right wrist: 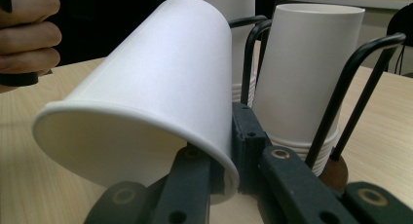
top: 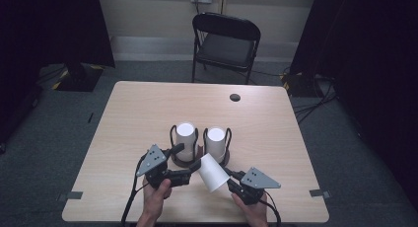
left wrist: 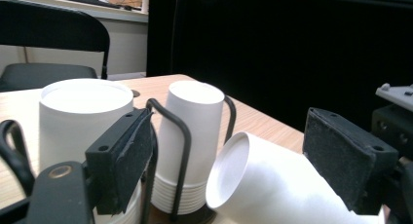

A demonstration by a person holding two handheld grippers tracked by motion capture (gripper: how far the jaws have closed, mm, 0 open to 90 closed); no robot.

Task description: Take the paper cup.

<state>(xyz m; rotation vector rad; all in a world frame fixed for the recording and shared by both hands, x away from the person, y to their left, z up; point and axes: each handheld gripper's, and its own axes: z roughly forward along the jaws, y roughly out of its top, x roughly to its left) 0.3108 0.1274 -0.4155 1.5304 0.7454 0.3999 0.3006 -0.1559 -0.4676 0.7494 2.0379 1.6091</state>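
Right gripper (top: 230,179) is pinching the rim of a loose paper cup (top: 213,171), holding it tilted over the table's (top: 138,108) near edge, base end pointing up-left. Left gripper (top: 190,160) is sitting with jaws spread either side of that cup's base, pads not pressing. Just behind, two stacks of cups (top: 186,135) (top: 216,140) are standing upside down in a black wire holder (top: 173,133).
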